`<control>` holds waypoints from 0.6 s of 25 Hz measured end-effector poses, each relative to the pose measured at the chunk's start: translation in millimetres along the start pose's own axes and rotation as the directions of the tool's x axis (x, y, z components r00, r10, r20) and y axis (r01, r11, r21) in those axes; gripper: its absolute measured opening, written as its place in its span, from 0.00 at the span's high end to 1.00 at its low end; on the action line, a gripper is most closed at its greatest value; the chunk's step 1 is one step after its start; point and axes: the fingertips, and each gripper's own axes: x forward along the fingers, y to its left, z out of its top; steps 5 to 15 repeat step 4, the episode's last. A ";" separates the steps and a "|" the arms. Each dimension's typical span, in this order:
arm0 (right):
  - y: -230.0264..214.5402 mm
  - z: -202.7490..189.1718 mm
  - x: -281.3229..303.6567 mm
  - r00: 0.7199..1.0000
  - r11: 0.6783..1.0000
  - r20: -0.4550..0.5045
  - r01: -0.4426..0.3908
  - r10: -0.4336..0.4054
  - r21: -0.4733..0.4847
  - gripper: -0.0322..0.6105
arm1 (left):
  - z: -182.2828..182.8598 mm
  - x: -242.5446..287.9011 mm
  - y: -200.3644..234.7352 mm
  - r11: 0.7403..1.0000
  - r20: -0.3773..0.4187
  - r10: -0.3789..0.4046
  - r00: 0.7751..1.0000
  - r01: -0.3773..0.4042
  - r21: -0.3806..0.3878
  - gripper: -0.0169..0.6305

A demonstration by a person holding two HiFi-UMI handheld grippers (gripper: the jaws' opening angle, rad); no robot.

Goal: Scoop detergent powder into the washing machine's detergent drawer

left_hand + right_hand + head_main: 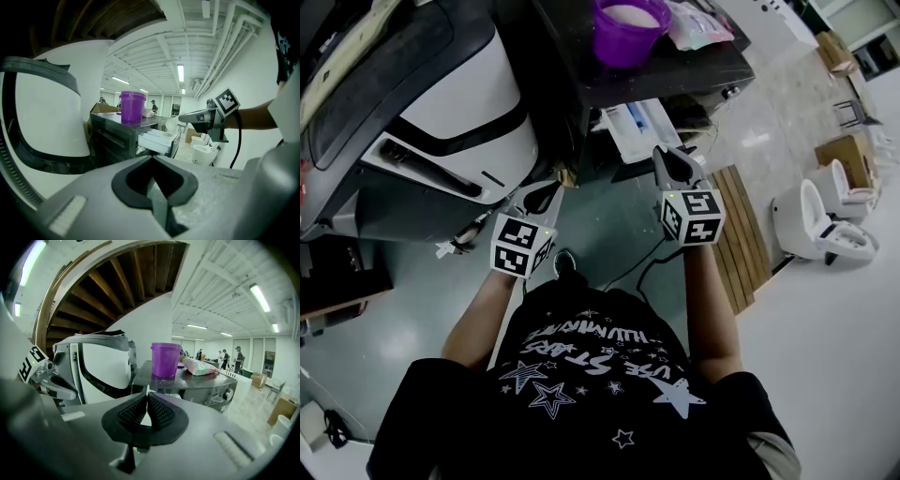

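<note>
My left tongs (542, 194) and right tongs (675, 164) hang before the washing machine (694, 73), both pressed together on nothing. The purple cup (623, 39) of powder (630, 13) stands on top; the detergent drawer (639, 127) juts open just below it, handy for a short carry.

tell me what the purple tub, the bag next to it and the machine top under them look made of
Purple tub: likely plastic, slightly translucent, since light glows through its wall.
Bag: soft plastic film, judging by its crinkled, slumped shape.
Machine top: dark and glossy, mirroring the tub. It could be painted metal or plastic; the look leaves that open.
</note>
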 end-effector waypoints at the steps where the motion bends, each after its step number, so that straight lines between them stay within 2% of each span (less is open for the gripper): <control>1: 1.5 0.4 -5.8 1.000 1.000 0.009 -0.005 0.005 0.011 0.90 | 0.4 -2.8 -4.5 1.000 0.003 0.003 1.000 -0.003 0.001 0.97; 4: 5.8 2.5 -23.0 0.999 0.999 0.037 -0.026 0.024 0.037 0.90 | 3.3 -11.3 -17.1 1.000 0.019 0.019 1.000 -0.019 -0.004 0.97; 15: 5.8 2.5 -23.0 0.999 0.999 0.037 -0.026 0.024 0.037 0.90 | 3.3 -11.3 -17.1 1.000 0.019 0.019 1.000 -0.019 -0.004 0.97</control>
